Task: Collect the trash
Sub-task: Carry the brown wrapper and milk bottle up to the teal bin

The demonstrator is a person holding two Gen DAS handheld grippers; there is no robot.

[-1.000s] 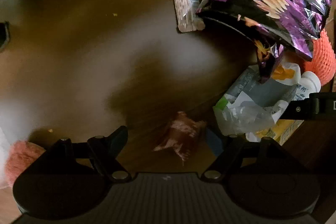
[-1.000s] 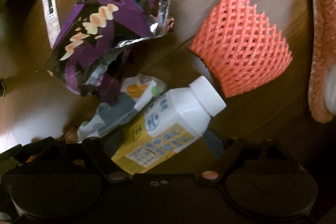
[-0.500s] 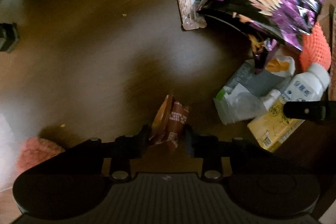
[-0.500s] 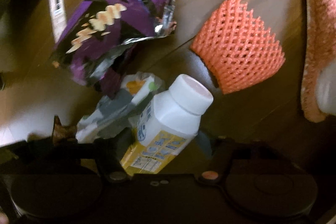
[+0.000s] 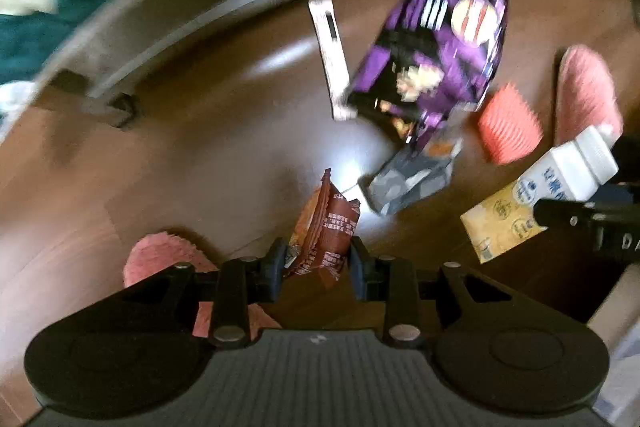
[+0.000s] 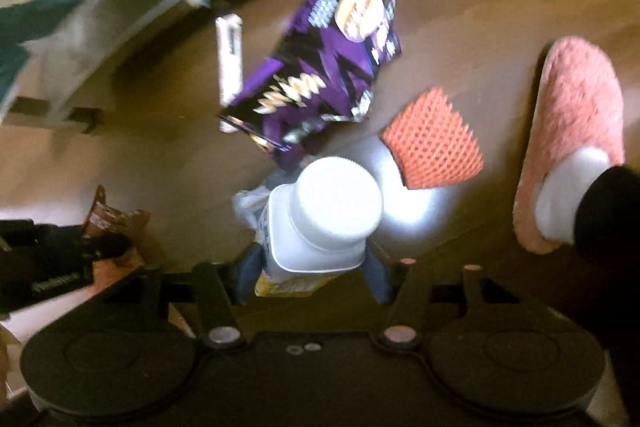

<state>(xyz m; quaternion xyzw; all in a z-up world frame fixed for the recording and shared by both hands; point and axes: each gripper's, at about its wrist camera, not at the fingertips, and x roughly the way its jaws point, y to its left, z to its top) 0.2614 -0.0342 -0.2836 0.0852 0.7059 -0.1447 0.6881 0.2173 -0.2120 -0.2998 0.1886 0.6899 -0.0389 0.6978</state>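
Observation:
My left gripper (image 5: 318, 263) is shut on a brown snack wrapper (image 5: 330, 227) and holds it above the wooden floor. My right gripper (image 6: 312, 267) is shut on a white and yellow milk bottle (image 6: 320, 215), cap toward the camera, lifted off the floor; the bottle also shows in the left wrist view (image 5: 536, 199). On the floor lie a purple chip bag (image 5: 436, 63), a white strip wrapper (image 5: 330, 55), a grey crumpled wrapper (image 5: 408, 183) and an orange foam fruit net (image 6: 432, 143).
A pink slipper (image 6: 576, 123) with a foot in it stands at the right, another pink slipper (image 5: 160, 259) at the lower left. A grey metal bed frame (image 5: 200, 11) with teal bedding runs along the back.
Both grippers have risen well above the floor, the left with the brown wrapper, the right with the milk bottle now gripped. The view now takes in the bed frame.

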